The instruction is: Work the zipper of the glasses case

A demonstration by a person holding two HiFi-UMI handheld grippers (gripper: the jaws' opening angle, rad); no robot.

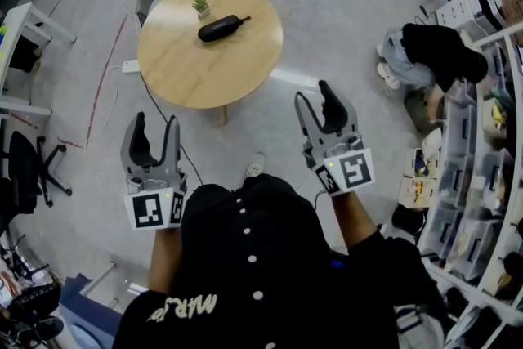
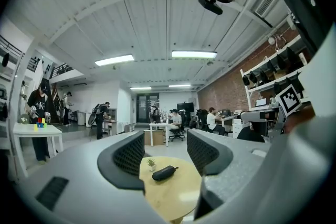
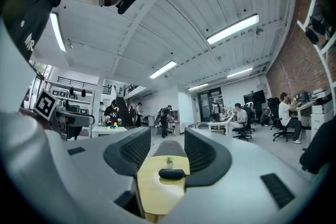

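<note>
Fingers [image 1: 131, 147] of the left gripper [image 1: 155, 123] stand apart with only air between them, and the right gripper [image 1: 314, 94] is spread the same way, empty; both hang over the floor, well short of the round wooden table [image 1: 204, 73]. On that table lies the black glasses case [image 1: 221, 28], touched by neither gripper. In the head view its long axis runs from lower left to upper right, with a thin tab sticking out at the upper right end. A small potted plant [image 1: 201, 6] stands just beside it on the far side. Between the jaws in the right gripper view the case [image 3: 171, 173] lies broadside, and a faint mark on its side is too small to read. White lettering [image 1: 192, 306] on the person's black top starts "MAR"; the rest cannot be made out. Each gripper's cube [image 1: 155, 208] carries black-and-white square markers
</note>
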